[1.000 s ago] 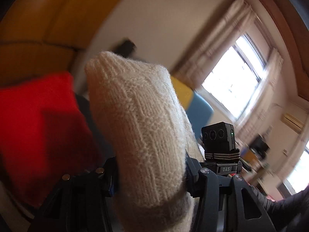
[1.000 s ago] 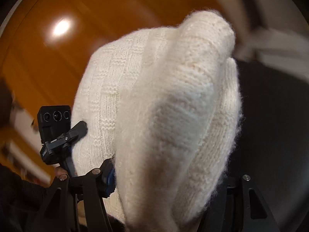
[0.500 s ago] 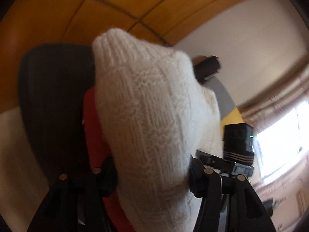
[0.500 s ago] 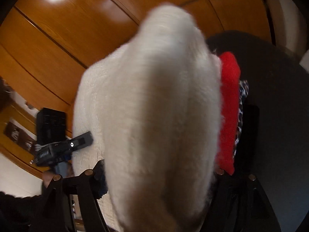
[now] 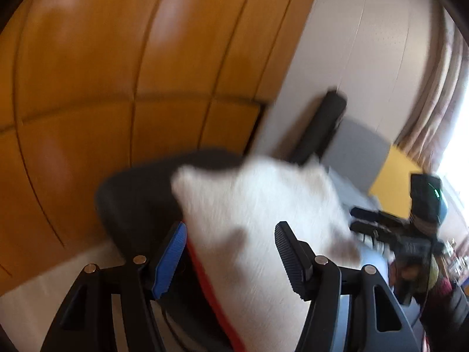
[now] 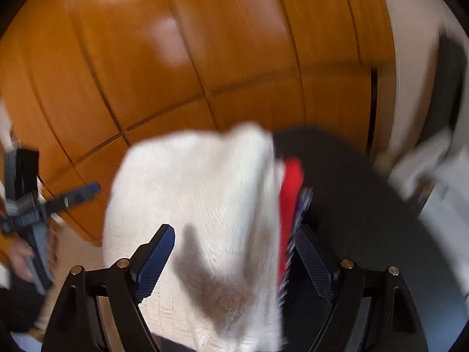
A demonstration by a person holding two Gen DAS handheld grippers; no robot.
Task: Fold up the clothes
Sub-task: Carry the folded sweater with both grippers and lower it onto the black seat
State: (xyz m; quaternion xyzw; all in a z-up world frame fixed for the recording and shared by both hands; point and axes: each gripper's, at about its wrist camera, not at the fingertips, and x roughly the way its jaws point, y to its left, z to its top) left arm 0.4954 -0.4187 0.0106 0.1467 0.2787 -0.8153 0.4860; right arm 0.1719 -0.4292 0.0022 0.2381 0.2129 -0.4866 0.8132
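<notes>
Now | white knit sweater (image 5: 263, 234) laid folded atop red garment (image 6: 290, 187) on black chair (image 5: 137, 199), prob. stacked as finished | L gripper (image 5: 231, 252) & R gripper (image 6: 234, 261) jaws opening, pads clear of knit — released so fold is kept.

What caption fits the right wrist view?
Right gripper fingers opening around the white sweater, laid on a red garment on a dark chair.

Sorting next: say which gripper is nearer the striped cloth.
Right. Right gripper is beside the striped cloth; left gripper is across the sweater. Both jaws are opening around it.
</notes>
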